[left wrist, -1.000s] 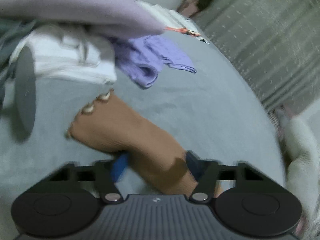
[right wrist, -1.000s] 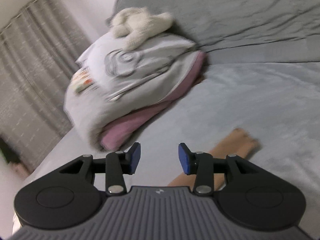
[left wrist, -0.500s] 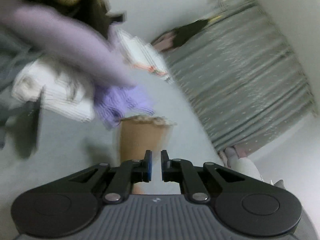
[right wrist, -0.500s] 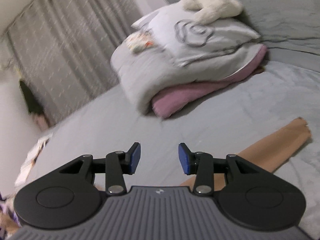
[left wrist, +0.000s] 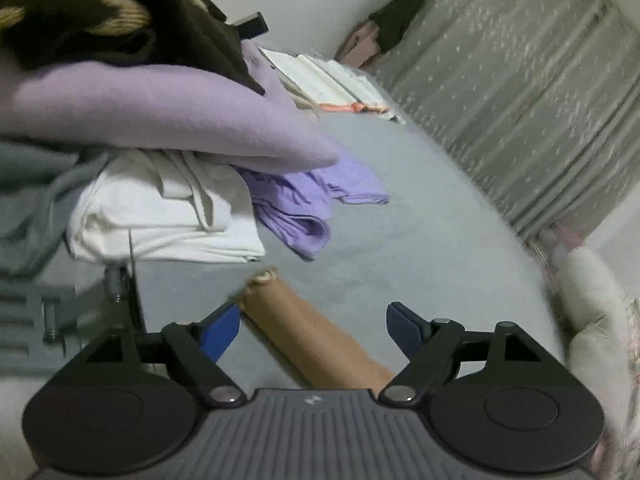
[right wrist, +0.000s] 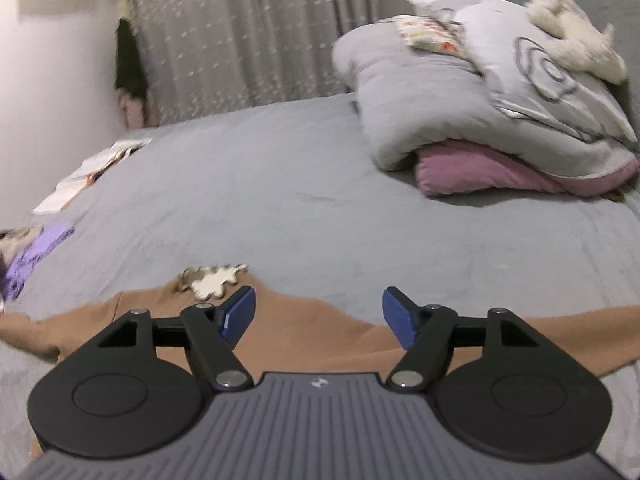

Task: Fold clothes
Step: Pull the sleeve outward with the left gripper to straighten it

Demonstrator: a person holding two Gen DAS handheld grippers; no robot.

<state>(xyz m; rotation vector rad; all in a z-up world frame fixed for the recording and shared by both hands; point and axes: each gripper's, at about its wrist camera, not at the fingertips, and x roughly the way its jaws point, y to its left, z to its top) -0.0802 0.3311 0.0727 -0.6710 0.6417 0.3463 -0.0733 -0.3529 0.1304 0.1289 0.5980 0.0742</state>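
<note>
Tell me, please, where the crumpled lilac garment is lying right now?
In the left wrist view the crumpled lilac garment lies on the grey bedsheet, just right of the folded white cloth; the right wrist view shows it at far left.

The left claw (left wrist: pixel 313 330) stands spread wide above a tan sleeve (left wrist: pixel 316 346) lying on the grey bed (left wrist: pixel 400 240). Beyond it lie folded white (left wrist: pixel 160 220) and lilac garments (left wrist: pixel 304 208).

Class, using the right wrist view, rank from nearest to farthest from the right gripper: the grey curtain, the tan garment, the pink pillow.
1. Tan garment, directly under the right gripper.
2. Pink pillow, ahead to the right, under the quilt.
3. Grey curtain, beyond the bed.
</note>
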